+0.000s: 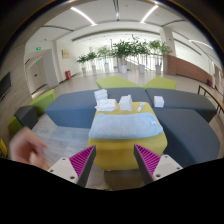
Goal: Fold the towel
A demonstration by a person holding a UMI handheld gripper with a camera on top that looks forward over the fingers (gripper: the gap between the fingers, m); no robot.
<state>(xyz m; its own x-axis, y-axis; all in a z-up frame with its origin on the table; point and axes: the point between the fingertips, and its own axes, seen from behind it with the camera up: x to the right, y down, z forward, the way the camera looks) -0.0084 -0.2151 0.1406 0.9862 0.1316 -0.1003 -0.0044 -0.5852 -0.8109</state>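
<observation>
So the towel (122,131) is a yellow one, laid out flat on the grey bench (70,108) just ahead of the tongs (115,160), with a lighter patch across its middle. The tongs are spread wide, pink pads (82,160) facing each other, gripping nothing. A person's hand (27,150) sits off to the left of the towel. Beyond the towel there are a few white boxy things (105,102), and potted plants (125,50) way at the back.

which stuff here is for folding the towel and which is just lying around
For the job: yellow towel; hand-held gripper, open, short of the towel; hand.
Lying about: white packets beyond the towel; potted plants far behind.
</observation>
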